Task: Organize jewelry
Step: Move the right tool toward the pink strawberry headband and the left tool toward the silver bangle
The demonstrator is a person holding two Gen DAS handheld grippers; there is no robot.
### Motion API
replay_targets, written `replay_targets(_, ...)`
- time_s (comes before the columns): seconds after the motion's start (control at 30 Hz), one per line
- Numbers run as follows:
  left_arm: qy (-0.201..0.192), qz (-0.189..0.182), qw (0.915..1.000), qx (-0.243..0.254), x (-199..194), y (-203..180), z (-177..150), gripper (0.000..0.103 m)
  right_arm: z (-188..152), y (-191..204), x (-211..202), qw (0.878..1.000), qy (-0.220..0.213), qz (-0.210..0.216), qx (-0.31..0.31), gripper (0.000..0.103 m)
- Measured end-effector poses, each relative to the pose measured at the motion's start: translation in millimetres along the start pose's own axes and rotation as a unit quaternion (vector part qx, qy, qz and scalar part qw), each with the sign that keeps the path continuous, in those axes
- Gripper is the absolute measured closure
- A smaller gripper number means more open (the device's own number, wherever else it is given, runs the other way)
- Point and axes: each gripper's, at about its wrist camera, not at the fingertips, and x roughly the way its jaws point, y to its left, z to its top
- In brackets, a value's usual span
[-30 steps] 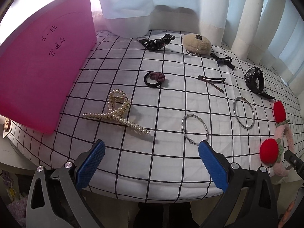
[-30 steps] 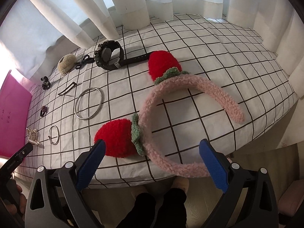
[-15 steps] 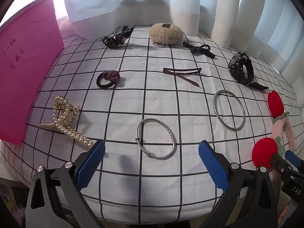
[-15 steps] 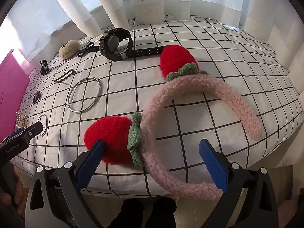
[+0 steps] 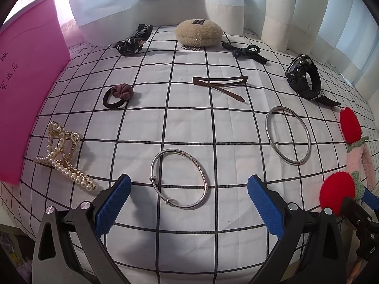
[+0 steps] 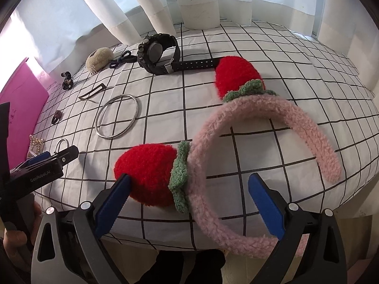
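Right now you are holding both tongs wide and empty: the left tongs [image 5: 188, 190] are framing the bangle [image 5: 180, 180] lying flat on the checked cloth [image 5: 189, 123], and the right tongs [image 6: 188, 189] are straddling the headband [image 6: 241, 156] near its strawberry [image 6: 148, 174]. For the bangle, you are probably best dropping low and closing across one thin edge, since it will likely slip; keep clear of the pearl clip [image 5: 62, 152] just beside it.
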Motion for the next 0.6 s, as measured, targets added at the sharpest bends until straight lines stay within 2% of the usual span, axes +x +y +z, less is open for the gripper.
replay_targets(0.27,-0.004,0.003,1.0,0.002,1.1,-1.9,-0.2,0.006,7.6,4.6,10.2,0.998,0.015,0.048,-0.03,0.009)
replay_targets(0.6,-0.024,0.005,0.9997,0.001,2.8,-0.5,-1.4,0.005,-0.9,19.9,17.4,0.996,-0.007,-0.013,-0.089,0.009)
